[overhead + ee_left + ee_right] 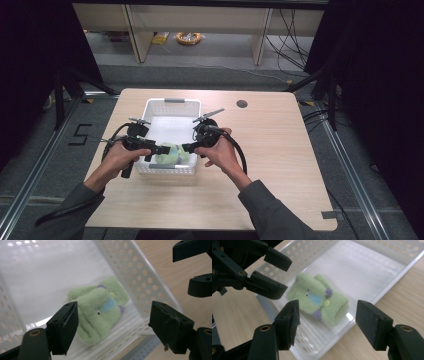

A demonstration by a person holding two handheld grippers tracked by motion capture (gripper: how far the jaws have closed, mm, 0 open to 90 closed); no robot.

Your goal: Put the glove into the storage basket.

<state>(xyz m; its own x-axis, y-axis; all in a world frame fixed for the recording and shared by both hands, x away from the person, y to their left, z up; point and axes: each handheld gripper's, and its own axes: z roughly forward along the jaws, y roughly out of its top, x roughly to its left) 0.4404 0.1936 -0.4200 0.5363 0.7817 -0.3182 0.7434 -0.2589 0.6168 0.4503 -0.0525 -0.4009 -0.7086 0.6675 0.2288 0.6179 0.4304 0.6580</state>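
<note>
The left gripper [159,148] stood wide open with nothing between its jaws, poised just above the near-left rim of the white perforated plastic basket [172,104]. The right gripper [189,147] was open too and held nothing, facing it from the basket's near-right rim.

The small green fleece soft toy with purple and yellow buttons and a blue patch [171,152] lay on its side on the basket's floor, against the near wall, touching neither gripper. By the look of it, the placing was done: the toy rested inside the basket and both grippers had let go. What seemed left was only to draw the hands clear of the basket.

The person's left hand [120,156] gripped its tool at the basket's left side, forearm coming in from the near edge of the light wooden bench [280,150]; the jaws pointed level towards the basket's middle. The right hand [220,152] mirrored it from the basket's right, jaws aimed inward, so the two sets of tips stood near each other above the toy.
</note>
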